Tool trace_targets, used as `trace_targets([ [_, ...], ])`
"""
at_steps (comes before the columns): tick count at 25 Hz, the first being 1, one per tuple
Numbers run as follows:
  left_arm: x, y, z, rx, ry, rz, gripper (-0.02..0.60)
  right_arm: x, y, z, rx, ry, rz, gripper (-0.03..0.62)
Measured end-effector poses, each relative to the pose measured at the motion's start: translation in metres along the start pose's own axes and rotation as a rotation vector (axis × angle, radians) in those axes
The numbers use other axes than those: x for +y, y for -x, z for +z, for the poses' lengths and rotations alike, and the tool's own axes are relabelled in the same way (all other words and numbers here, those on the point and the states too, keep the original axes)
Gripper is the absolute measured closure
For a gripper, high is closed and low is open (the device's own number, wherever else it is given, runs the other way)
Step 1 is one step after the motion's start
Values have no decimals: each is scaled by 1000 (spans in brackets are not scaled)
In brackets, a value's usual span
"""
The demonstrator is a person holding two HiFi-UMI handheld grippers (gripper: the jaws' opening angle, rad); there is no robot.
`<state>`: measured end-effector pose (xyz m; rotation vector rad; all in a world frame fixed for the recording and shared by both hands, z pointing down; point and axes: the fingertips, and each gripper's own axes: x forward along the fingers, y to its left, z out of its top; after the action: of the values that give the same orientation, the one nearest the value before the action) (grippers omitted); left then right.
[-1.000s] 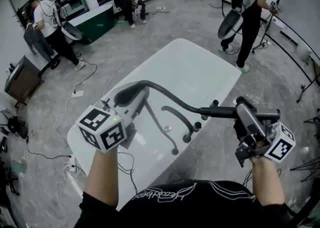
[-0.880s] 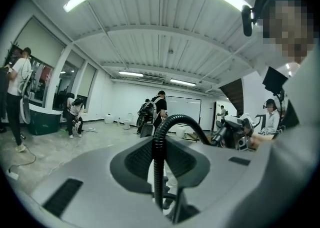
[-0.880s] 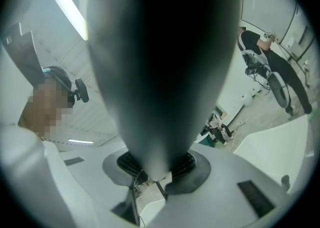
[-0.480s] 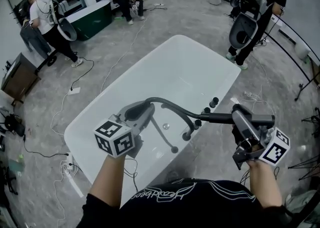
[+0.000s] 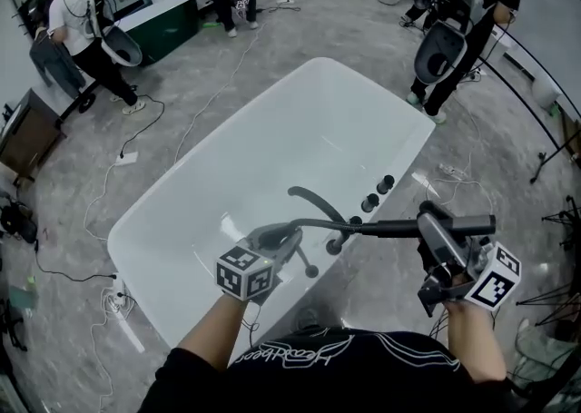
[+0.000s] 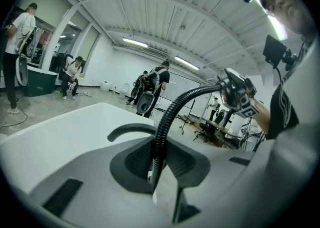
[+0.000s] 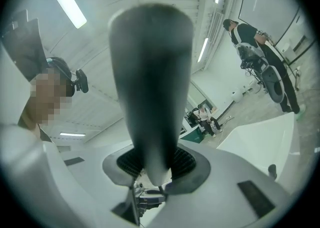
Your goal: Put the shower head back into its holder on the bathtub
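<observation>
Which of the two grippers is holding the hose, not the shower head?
The left gripper: it clamps the thin ribbed hose. The right gripper clamps the thick dark shower head instead.

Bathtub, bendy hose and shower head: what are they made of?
The bathtub is smooth, shiny white all over, so it looks like acrylic or enamel; I can't tell which. The hose is black with tight ribs along it, probably flexible plastic or coated metal. The shower head is dark and matte with no shine, likely plastic or coated metal.
</observation>
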<state>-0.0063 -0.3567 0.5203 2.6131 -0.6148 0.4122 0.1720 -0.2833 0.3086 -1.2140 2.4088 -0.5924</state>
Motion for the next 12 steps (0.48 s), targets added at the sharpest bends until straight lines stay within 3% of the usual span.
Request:
trace_targets([
  [12, -6, -44, -114, 209, -26, -45, 515, 2, -22, -59, 160, -12, 14, 474],
])
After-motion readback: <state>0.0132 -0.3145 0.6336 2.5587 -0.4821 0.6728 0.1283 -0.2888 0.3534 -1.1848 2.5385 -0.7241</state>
